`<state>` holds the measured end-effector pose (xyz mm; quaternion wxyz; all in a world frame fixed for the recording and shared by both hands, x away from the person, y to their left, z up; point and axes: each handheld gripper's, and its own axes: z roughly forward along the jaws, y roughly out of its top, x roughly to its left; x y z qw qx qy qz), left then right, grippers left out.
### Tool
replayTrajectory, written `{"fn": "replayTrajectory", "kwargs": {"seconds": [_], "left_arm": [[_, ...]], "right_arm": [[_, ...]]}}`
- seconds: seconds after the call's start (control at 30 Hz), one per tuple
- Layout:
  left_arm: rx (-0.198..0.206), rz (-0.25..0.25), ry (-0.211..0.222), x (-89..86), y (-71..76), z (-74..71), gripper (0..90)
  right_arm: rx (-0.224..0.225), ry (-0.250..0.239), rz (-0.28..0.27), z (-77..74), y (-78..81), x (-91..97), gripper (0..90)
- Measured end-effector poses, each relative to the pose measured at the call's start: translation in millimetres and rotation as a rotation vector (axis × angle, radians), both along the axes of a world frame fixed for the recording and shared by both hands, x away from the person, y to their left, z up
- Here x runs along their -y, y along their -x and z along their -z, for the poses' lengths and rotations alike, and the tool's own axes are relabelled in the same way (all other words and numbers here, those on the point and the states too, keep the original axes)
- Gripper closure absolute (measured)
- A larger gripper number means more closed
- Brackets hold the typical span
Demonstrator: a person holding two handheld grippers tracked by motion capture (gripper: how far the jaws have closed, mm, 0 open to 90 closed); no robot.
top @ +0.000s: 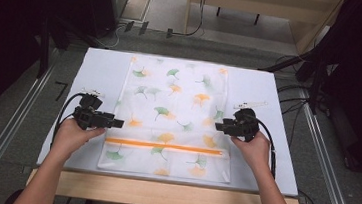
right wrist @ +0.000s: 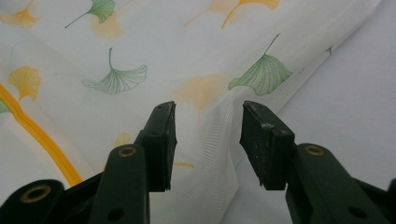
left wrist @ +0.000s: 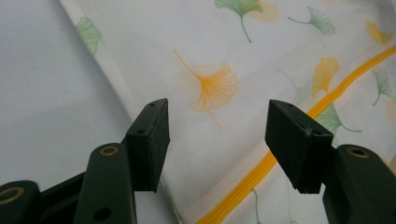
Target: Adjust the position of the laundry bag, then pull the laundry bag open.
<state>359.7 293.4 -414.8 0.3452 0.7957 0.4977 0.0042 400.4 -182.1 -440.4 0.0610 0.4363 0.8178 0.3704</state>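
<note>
While the leaf-printed cloth bag [top: 172, 116] lies flat in the middle of the desk [top: 260, 89], we find the left tongs [top: 119, 123] at its left edge and the right tongs [top: 218, 126] at its right edge. Both sets stand apart, jaws straddling the fabric edge without pressing it.

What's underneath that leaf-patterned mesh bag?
The leaf-patterned mesh bag lies flat on a pale board, which shows all around it. The board rests on a wooden table. Whatever is directly beneath the bag stays covered.
</note>
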Motion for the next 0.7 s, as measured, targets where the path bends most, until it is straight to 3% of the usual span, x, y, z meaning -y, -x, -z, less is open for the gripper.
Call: {"fn": "replayTrajectory", "kwargs": {"seconds": [0.27,0.53,0.7], "left_arm": [[0.017,0.021,0.004,8.0,2.4,-4.0,37.9],[0.027,0.061,-0.022,23.4,2.6,-8.2,38.2],[0.034,0.109,-0.028,36.9,2.4,-9.8,37.8]], "right_arm": [[0.017,-0.012,0.001,-4.0,6.4,2.7,54.1],[0.043,-0.021,-0.023,-8.2,23.3,6.8,52.3],[0.054,-0.022,-0.022,-11.3,34.5,10.6,51.6]]}}
